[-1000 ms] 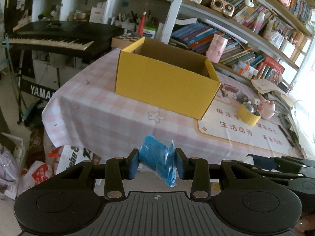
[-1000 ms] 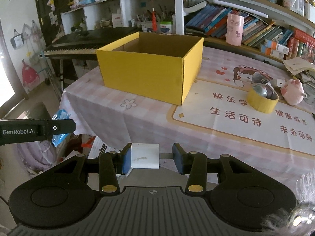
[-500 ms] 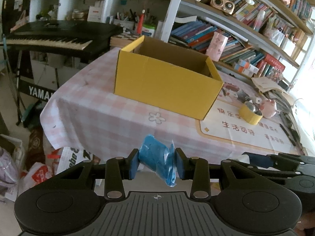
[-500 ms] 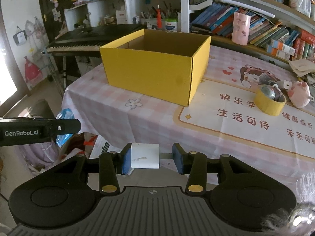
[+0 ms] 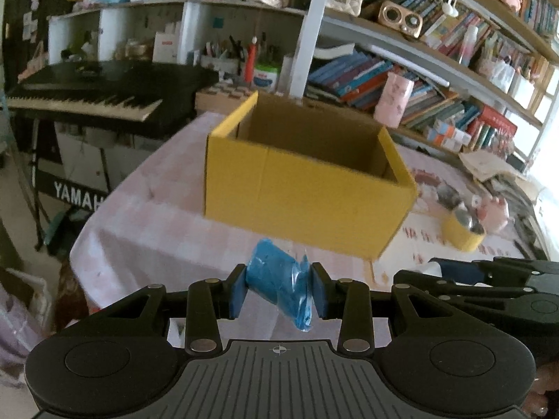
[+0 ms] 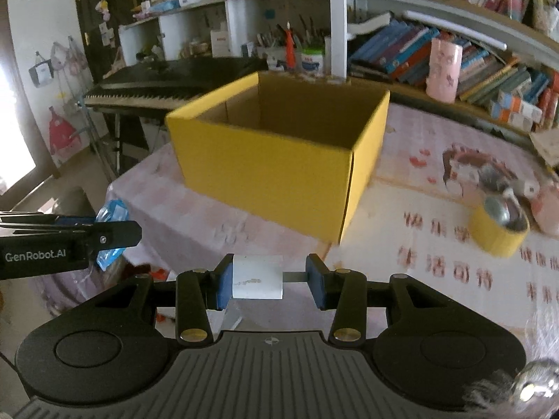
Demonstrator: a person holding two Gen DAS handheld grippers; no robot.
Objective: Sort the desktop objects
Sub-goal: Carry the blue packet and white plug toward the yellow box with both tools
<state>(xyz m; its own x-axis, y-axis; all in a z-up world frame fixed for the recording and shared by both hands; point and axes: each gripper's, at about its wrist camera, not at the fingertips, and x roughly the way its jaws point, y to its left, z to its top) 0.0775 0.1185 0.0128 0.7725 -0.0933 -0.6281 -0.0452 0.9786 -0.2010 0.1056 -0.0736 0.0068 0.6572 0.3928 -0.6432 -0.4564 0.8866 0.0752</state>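
Note:
My left gripper (image 5: 278, 293) is shut on a blue plastic-wrapped packet (image 5: 272, 276), held above the near edge of the table. My right gripper (image 6: 269, 284) is shut on a small white block (image 6: 256, 281); the block rests against the left pad and a thin grey stem reaches the right pad. An open yellow cardboard box (image 5: 304, 188) (image 6: 279, 160) stands on the pink checked tablecloth (image 5: 146, 216) just ahead of both grippers. Beside the right gripper, the left gripper (image 6: 136, 234) shows with the blue packet (image 6: 111, 216).
A yellow tape roll (image 6: 499, 234) with a shiny metal object in it and a pink pig toy (image 5: 496, 209) lie right of the box. A black keyboard (image 5: 87, 94) stands left of the table. Bookshelves (image 5: 419, 80) run behind.
Both grippers have moved forward toward the table with their loads; the yellow box now looms larger and closer. Neither grip has changed.

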